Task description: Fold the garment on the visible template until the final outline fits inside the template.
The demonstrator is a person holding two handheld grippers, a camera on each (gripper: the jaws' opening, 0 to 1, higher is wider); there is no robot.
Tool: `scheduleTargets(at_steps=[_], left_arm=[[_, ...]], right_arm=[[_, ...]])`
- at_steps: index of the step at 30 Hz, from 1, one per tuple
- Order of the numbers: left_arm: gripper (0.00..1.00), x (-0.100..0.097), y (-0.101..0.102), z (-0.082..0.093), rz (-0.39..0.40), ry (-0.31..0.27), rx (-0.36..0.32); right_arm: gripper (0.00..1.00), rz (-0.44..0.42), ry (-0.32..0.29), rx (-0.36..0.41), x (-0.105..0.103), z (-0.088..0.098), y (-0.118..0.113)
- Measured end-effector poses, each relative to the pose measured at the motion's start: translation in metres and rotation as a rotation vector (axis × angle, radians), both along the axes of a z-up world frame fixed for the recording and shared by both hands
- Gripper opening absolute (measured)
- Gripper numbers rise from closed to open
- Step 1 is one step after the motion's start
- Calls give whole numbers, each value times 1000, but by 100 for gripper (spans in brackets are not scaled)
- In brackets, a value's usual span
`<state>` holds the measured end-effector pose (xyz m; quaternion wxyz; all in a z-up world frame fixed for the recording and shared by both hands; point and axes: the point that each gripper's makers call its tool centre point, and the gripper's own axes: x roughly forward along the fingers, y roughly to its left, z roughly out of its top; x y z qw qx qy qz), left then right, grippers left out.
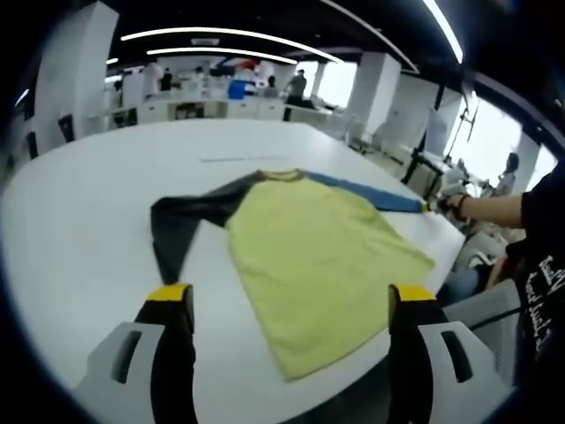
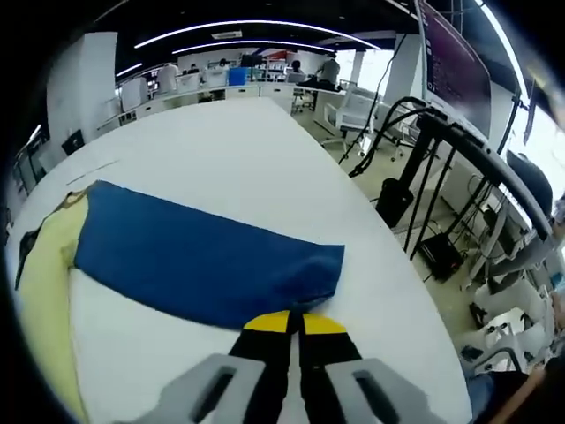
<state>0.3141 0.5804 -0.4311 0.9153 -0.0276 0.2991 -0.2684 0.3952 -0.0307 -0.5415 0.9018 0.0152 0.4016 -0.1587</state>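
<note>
Left gripper (image 1: 291, 305) hangs with jaws spread wide above the yellow-bodied garment (image 1: 318, 247), which lies flat on the white table (image 1: 79, 230); the dark sleeve (image 1: 181, 221) is outstretched. Right gripper (image 2: 295, 323) is clamped on the blue sleeve (image 2: 203, 256) cuff; judged best practice is to lift low and carry it across the body without dragging the shirt.

Left gripper view: garment (image 1: 309, 238) flat on table (image 1: 79, 230), frame centre; one sleeve (image 1: 181, 221) toward left, other sleeve (image 1: 371, 193) toward right. Right gripper view: sleeve (image 2: 203, 256) across centre, cuff at right gripper (image 2: 295, 323), body (image 2: 44, 291) at left edge.
</note>
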Motion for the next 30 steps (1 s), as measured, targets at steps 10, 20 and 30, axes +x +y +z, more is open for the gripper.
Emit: scheduleTargets(at_steps=[10, 20, 30], left_arm=[[93, 0, -1, 6, -18, -13, 9], [95, -3, -3, 7, -22, -10, 12], [98, -4, -4, 7, -22, -17, 16]], right_arm=[[0, 7, -3, -2, 4, 6, -1], [0, -12, -11, 34, 14, 2, -14], [0, -34, -30, 87, 15, 6, -12]])
